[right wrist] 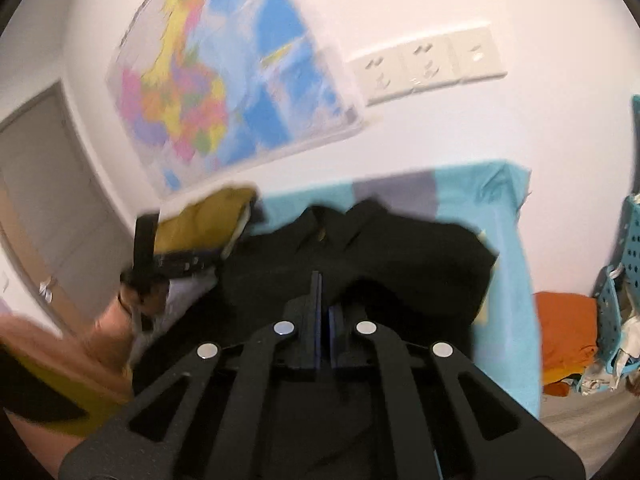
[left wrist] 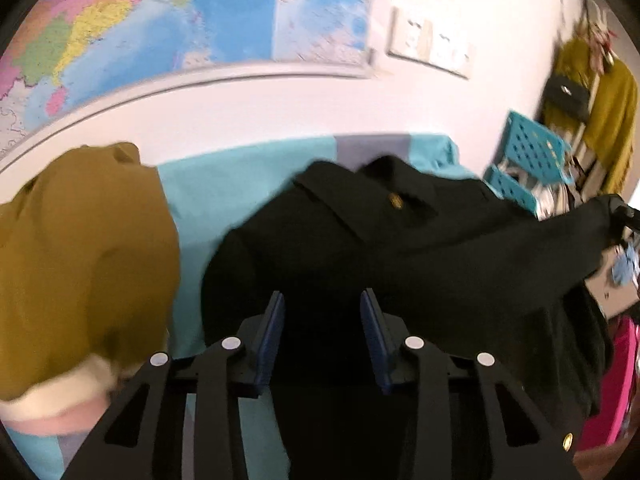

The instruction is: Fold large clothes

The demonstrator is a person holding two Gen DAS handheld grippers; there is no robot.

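Note:
A large black coat (left wrist: 400,248) with gold buttons lies on a turquoise cloth-covered table (left wrist: 224,188). My left gripper (left wrist: 322,304) is open just above the coat's near part, nothing between its blue pads. In the left wrist view the coat's right sleeve is lifted toward the far right edge, where the right gripper holds it. In the right wrist view my right gripper (right wrist: 325,300) is shut on a fold of the black coat (right wrist: 400,248), which hangs bunched in front of the fingers.
A mustard garment (left wrist: 80,260) lies at the table's left; it also shows in the right wrist view (right wrist: 200,224). Teal perforated baskets (left wrist: 528,156) stand right, an orange cloth (right wrist: 564,328) beside them. A map (left wrist: 160,20) and sockets (right wrist: 424,64) are on the wall behind.

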